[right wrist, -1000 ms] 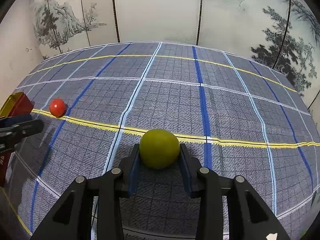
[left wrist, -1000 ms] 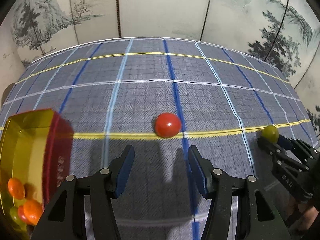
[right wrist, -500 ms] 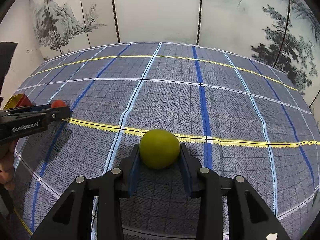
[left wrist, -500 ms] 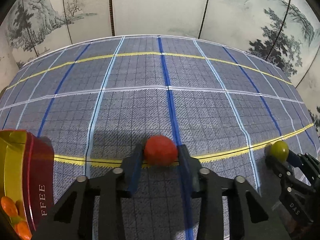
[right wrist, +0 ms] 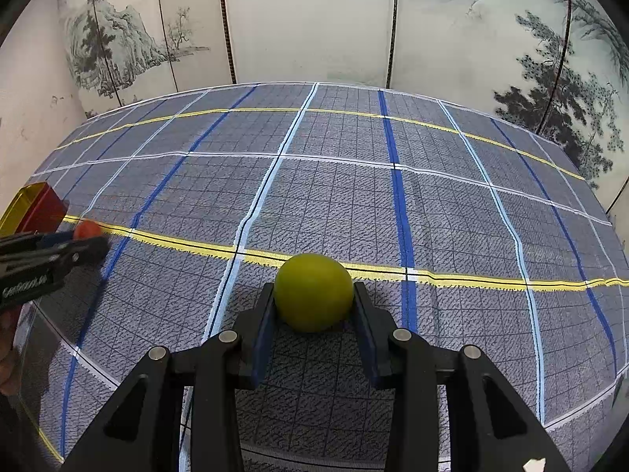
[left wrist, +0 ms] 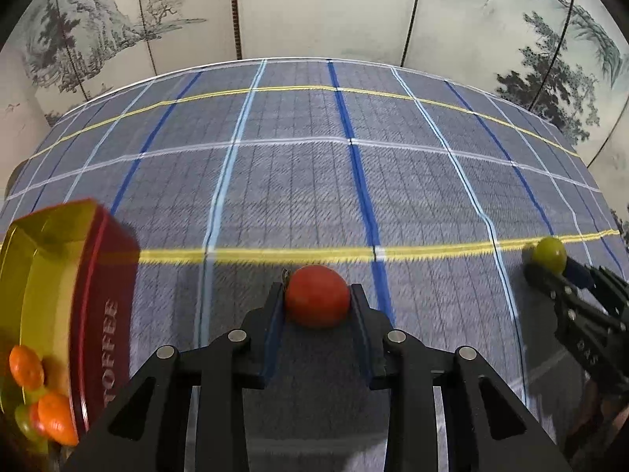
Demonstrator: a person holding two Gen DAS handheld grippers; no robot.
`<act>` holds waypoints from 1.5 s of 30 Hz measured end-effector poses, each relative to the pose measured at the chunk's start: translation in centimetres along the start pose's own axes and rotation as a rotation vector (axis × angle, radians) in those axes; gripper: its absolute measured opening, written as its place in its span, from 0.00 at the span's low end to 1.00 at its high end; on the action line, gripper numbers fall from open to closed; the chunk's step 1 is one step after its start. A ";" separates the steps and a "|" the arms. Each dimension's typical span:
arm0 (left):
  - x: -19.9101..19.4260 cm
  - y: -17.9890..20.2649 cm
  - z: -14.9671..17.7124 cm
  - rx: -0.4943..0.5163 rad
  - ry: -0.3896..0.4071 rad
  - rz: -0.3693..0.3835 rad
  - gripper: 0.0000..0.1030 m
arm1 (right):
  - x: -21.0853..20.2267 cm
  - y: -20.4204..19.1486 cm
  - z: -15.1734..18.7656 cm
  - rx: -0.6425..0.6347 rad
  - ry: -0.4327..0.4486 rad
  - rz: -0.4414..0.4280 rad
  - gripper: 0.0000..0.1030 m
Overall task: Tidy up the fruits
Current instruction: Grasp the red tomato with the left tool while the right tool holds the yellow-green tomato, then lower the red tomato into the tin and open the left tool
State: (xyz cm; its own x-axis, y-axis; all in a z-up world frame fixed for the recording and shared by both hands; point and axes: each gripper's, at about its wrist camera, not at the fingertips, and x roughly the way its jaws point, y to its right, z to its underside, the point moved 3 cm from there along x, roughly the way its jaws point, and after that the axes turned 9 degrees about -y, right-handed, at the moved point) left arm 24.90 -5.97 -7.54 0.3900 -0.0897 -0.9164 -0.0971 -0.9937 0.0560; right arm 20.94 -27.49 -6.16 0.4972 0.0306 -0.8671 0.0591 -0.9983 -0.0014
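A small red fruit (left wrist: 317, 295) with a short stem is pinched between the blue pads of my left gripper (left wrist: 317, 299), just above the plaid cloth. My right gripper (right wrist: 313, 299) is shut on a round green fruit (right wrist: 313, 292). Each gripper shows in the other's view: the right one (left wrist: 550, 265) with its green fruit (left wrist: 549, 255) at the far right, the left one (right wrist: 88, 238) with the red fruit (right wrist: 87, 229) at the far left. A red and gold toffee tin (left wrist: 100, 299) stands to the left and holds orange fruits (left wrist: 55, 417) and a green one (left wrist: 24, 424).
A blue-grey plaid tablecloth (left wrist: 298, 181) with yellow, white and blue stripes covers the table. A painted folding screen (right wrist: 306, 19) stands close behind the far edge. The tin (right wrist: 37, 206) sits at the table's left side. A person's hand (right wrist: 7, 350) shows at the left edge.
My left gripper went forward around the red fruit and shut on it, then shifted back toward the tin. The right gripper stayed still with the green fruit.
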 end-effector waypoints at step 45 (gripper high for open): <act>-13.7 -14.2 10.2 -0.164 0.116 -0.136 0.32 | 0.0 -0.1 0.0 -0.006 -0.001 0.008 0.34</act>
State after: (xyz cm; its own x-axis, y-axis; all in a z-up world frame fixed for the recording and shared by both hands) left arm 11.63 10.07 0.17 0.4929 0.0483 -0.8687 0.1101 -0.9939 0.0072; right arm 20.93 -27.36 -6.21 0.4964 0.0229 -0.8678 0.0601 -0.9982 0.0080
